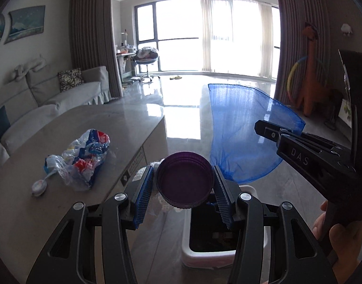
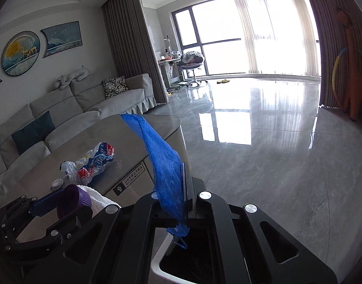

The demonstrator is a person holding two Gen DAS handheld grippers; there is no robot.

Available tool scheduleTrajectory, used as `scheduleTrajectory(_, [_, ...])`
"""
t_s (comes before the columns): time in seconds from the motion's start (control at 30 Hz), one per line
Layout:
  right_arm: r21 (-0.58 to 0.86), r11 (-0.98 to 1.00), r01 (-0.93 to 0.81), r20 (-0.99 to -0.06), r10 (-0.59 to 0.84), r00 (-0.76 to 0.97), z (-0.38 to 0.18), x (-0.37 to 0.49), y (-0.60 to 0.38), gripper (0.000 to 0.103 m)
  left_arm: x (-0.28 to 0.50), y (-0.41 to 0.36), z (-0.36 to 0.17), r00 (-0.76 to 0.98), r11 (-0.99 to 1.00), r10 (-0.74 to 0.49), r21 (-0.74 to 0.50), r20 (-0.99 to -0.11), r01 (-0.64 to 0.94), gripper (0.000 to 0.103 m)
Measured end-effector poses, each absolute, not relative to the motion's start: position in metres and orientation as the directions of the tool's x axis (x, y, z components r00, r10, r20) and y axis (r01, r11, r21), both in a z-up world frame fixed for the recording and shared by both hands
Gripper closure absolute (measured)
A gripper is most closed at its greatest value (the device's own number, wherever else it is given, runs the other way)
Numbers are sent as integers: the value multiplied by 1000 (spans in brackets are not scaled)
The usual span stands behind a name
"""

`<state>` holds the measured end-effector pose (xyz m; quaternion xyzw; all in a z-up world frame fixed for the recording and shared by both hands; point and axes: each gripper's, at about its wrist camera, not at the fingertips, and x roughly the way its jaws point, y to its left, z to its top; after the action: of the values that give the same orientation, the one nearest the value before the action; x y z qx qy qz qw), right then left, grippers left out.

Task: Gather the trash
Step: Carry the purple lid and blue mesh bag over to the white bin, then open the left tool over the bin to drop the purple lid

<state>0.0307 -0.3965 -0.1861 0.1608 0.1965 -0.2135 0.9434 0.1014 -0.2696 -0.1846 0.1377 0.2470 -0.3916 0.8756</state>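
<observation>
My left gripper [image 1: 184, 181] is shut on a purple screw cap [image 1: 185, 179], held above the white trash bin [image 1: 204, 254] with a dark inside. My right gripper [image 2: 185, 175] is shut on a blue mesh bag [image 2: 164, 163], which hangs over the same bin [image 2: 162, 262]. The mesh bag [image 1: 240, 130] and right gripper [image 1: 270, 132] also show in the left wrist view. The left gripper with the cap [image 2: 73, 203] shows at lower left in the right wrist view. A crumpled plastic wrapper [image 1: 83, 158] lies on the table [image 1: 27, 213].
A small round white item on a cord [image 1: 38, 187] lies by the wrapper. A white knitted cloth [image 2: 98, 200] sits near the table's edge. A grey sofa [image 2: 74, 108] stands behind the table. The glossy tiled floor [image 2: 263, 153] stretches to the windows.
</observation>
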Motion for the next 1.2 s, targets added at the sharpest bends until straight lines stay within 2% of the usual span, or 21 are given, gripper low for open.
scheduleTrajectory(0.6, [182,828,530,-527,-373,764,-216,-1,-433,99,103,-350,-265,420,571,-585,15,-694,821,54])
scheduleTrajectory(1.0, [144,828,542,-565,-381,732,-228,1,-443,99,106,-381,-314,370,544,-525,31,-766,838,54])
scheduleTrajectory(1.2, [151,825,544,-564,-380,733,-227,-2,-446,99,112,-390,-342,307,538,-458,15,-834,843,53])
